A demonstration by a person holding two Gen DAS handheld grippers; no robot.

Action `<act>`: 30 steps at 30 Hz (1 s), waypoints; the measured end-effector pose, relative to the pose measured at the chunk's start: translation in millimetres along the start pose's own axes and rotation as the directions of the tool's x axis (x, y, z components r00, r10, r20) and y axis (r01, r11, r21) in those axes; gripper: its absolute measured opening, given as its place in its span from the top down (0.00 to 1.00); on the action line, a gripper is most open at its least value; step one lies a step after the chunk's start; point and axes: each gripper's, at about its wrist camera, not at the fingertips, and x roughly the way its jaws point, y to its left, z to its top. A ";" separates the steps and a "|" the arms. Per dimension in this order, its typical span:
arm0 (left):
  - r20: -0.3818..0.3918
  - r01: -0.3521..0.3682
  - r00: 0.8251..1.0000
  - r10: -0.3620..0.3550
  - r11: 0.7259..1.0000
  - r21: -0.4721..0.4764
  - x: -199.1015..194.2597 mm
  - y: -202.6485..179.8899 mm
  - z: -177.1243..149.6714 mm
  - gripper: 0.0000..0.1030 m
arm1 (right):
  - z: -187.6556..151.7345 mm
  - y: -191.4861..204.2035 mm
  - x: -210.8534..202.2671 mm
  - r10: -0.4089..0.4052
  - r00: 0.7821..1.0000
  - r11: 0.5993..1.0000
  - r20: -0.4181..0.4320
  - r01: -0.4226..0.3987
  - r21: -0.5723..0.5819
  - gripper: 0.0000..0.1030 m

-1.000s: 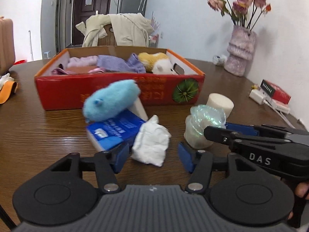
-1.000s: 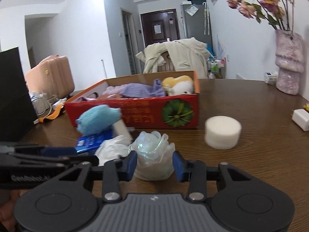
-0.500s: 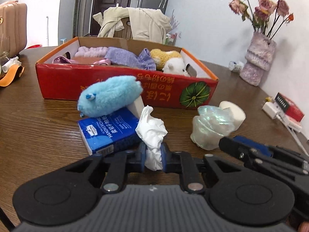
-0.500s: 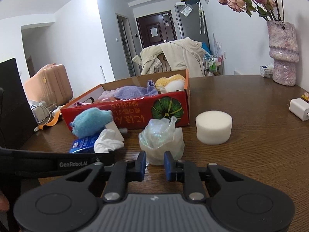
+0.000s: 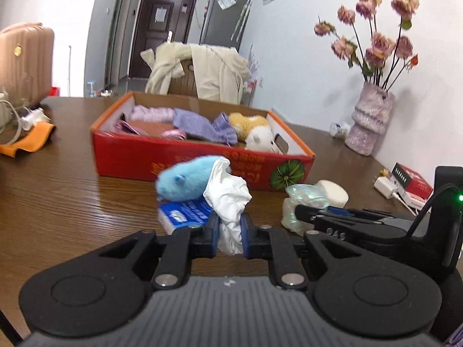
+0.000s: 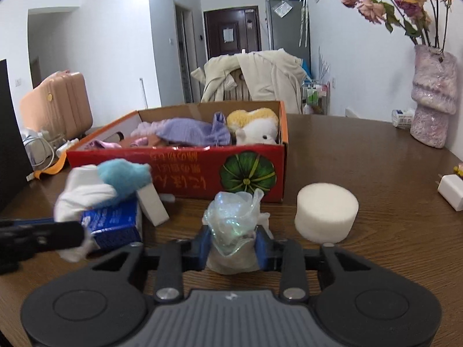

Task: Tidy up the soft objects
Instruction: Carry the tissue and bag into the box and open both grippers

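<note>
Your left gripper (image 5: pixel 228 235) was closed on the white crumpled cloth (image 5: pixel 228 199), in front of the red cardboard box (image 5: pixel 185 156). Your right gripper (image 6: pixel 233 247) pinched the iridescent plastic bag (image 6: pixel 234 222), beside the white foam cylinder (image 6: pixel 325 212) on the desk (image 6: pixel 361 162).

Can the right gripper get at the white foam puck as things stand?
Probably not yet. The right gripper is shut on the shiny plastic bag, so its jaws are occupied. The foam puck sits just to its right on bare table, with nothing between them.
</note>
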 end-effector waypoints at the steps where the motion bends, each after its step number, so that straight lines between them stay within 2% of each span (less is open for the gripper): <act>1: 0.010 -0.001 1.000 0.001 1.000 -0.001 -7.6 3.2 -0.1 0.85 | 0.2 2.7 -6.6 -0.006 1.000 1.000 0.014 0.006 0.010 0.76; 3: 0.030 0.001 1.000 -0.001 1.000 0.000 -23.6 10.0 -1.7 0.85 | -0.9 10.4 -23.8 -0.004 0.999 1.000 0.048 0.003 0.019 0.76; 6: 0.059 0.017 0.998 -0.017 1.000 0.005 -46.3 18.3 -6.4 0.85 | -8.4 28.5 -61.8 0.044 0.993 0.999 0.111 -0.046 0.019 0.76; 11: 0.092 0.042 0.995 -0.045 0.999 0.030 -68.6 27.0 -10.3 0.85 | -24.3 55.0 -106.9 0.084 0.984 0.996 0.155 -0.089 0.031 0.76; 16: 0.130 0.099 0.986 -0.107 0.993 0.066 -63.7 35.8 23.3 0.84 | -15.6 67.5 -119.7 0.082 0.982 0.996 0.171 -0.084 0.003 0.76; 20: 0.084 0.161 0.982 -0.167 0.984 0.075 -26.0 44.2 69.5 0.83 | 9.3 65.5 -112.2 0.102 0.977 0.995 0.185 -0.097 -0.036 0.76; 23: 0.062 0.154 0.985 -0.159 0.985 0.077 12.4 50.5 100.2 0.83 | 35.8 58.8 -94.2 0.120 0.976 0.992 0.180 -0.110 -0.062 0.76; 24: 0.056 0.163 0.984 -0.169 0.982 0.095 27.0 51.1 109.4 0.83 | 44.7 56.8 -85.4 0.117 0.978 0.992 0.174 -0.106 -0.073 0.76; 26: 0.024 0.156 0.987 -0.158 0.985 0.072 59.1 54.8 126.7 0.83 | 63.1 52.1 -63.8 0.100 0.983 0.992 0.153 -0.088 -0.086 0.76; 28: -0.022 0.179 0.984 -0.178 0.981 0.069 91.5 55.9 141.6 0.83 | 82.2 47.7 -38.7 0.093 0.986 0.992 0.136 -0.081 -0.094 0.76; 30: -0.084 0.159 0.985 -0.154 0.986 0.059 127.2 59.1 150.0 0.83 | 100.6 42.2 -9.5 0.094 0.989 0.991 0.115 -0.081 -0.108 0.76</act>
